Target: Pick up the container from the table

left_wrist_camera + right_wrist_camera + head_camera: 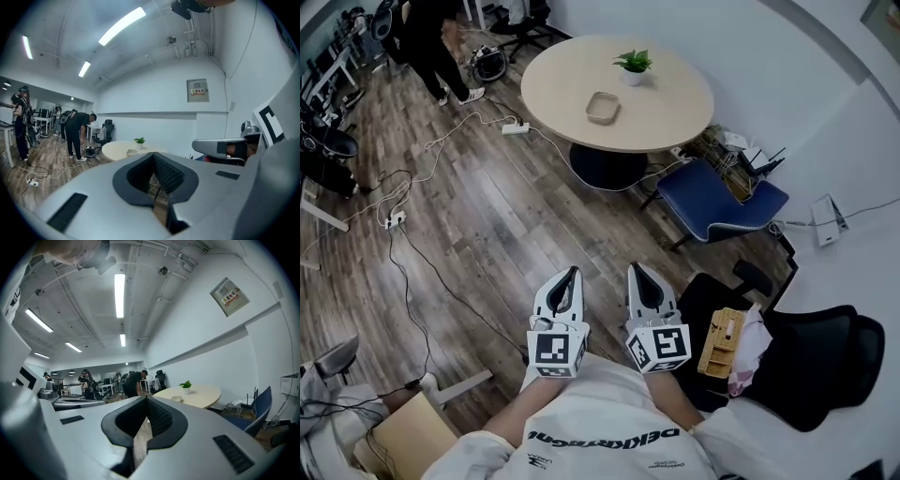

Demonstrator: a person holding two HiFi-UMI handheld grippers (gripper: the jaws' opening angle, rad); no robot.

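The container [603,107] is a small shallow beige tray on the round light-wood table [675,112] far ahead, beside a potted plant [633,66]. My left gripper [571,275] and right gripper [637,272] are held side by side close to my body, both shut and empty, well short of the table. In the left gripper view the closed left gripper [153,154] points toward the container [132,151]. Past the tip of the right gripper [146,399] in the right gripper view, the container [177,398] lies on the table near the plant [186,384].
A blue chair [717,202] stands right of the table, and a black office chair [811,356] holding a wooden object [720,342] is at my right. Cables and a power strip [516,127] lie on the wood floor. A person [427,37] stands at the far left.
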